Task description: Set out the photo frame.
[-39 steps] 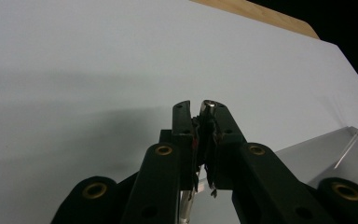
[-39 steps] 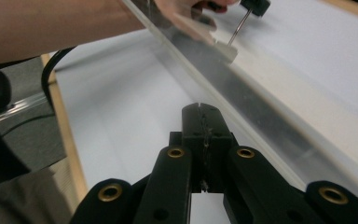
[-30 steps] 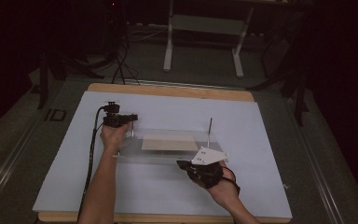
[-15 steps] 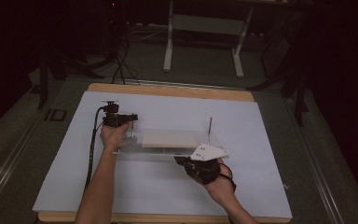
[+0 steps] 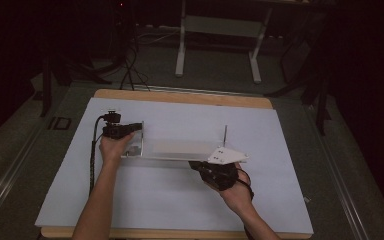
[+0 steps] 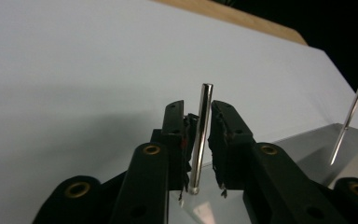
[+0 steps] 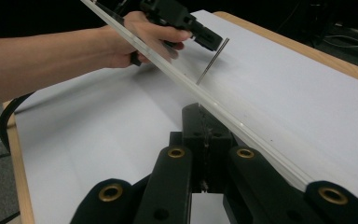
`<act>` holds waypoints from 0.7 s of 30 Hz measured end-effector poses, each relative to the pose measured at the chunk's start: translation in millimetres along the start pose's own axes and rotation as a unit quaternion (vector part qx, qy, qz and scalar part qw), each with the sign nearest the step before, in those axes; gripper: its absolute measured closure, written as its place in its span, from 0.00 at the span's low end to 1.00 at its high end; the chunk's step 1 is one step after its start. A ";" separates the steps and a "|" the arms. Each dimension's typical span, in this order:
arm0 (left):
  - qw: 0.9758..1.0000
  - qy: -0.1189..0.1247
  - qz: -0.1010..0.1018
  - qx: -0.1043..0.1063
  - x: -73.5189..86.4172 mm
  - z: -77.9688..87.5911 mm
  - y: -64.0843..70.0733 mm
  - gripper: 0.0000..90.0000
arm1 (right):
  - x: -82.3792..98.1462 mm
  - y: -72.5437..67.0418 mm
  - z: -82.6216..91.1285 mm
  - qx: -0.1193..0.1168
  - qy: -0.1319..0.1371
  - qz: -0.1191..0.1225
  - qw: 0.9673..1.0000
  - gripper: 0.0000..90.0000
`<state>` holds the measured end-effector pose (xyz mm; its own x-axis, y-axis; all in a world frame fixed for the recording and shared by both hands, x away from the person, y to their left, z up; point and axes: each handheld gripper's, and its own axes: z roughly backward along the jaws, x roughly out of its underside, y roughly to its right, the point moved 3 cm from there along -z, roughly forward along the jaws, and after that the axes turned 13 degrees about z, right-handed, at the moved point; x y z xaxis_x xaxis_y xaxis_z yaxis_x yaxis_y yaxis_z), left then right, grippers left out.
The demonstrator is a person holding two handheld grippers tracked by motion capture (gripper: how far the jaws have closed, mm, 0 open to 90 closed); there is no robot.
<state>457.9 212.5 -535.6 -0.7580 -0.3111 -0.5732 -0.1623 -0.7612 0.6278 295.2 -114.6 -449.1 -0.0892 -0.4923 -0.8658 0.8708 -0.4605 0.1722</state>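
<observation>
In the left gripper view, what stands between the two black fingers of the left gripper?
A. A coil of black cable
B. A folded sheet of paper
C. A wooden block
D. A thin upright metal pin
D: in the left gripper view a shiny metal pin rises upright from the clear plate, with small gaps on both sides between it and the fingers of the left gripper, which have just been opening.

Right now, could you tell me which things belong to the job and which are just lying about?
In the job: clear plate; left gripper, whose jaws have just been opening around the left pin; right pin; right gripper, jaws shut on the plate's edge.
Lying about: white sheet; desk frame; floor cables.
</observation>
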 end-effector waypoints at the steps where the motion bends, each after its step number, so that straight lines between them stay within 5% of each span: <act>1: 1.000 0.002 0.001 -0.002 0.1 2.1 -0.5 0.83 | -0.8 0.6 0.0 0.001 0.000 0.000 1.000 1.00; 8: 1.000 0.031 -0.002 0.007 2.3 24.8 -3.1 0.80 | -5.9 5.7 -0.4 0.006 0.005 -0.003 1.000 1.00; 12: 0.997 0.052 -0.054 0.002 8.1 38.4 4.1 0.83 | -9.1 9.1 -0.8 0.009 0.008 -0.006 1.000 1.00; 15: 0.996 0.054 -0.075 0.006 12.1 46.2 7.8 0.83 | -11.0 11.0 -1.1 0.012 0.010 -0.010 1.000 1.00; 21: 0.993 0.072 -0.090 0.012 17.9 64.6 10.4 0.76 | -17.9 18.0 -1.5 0.019 0.012 -0.011 1.000 1.00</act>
<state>401.8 235.7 -505.3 -0.6177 -0.2496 -0.7458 -0.3039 -0.7989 0.5191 313.2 -112.9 -431.2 -0.0953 -0.4637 -0.8808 0.8500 -0.4984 0.1704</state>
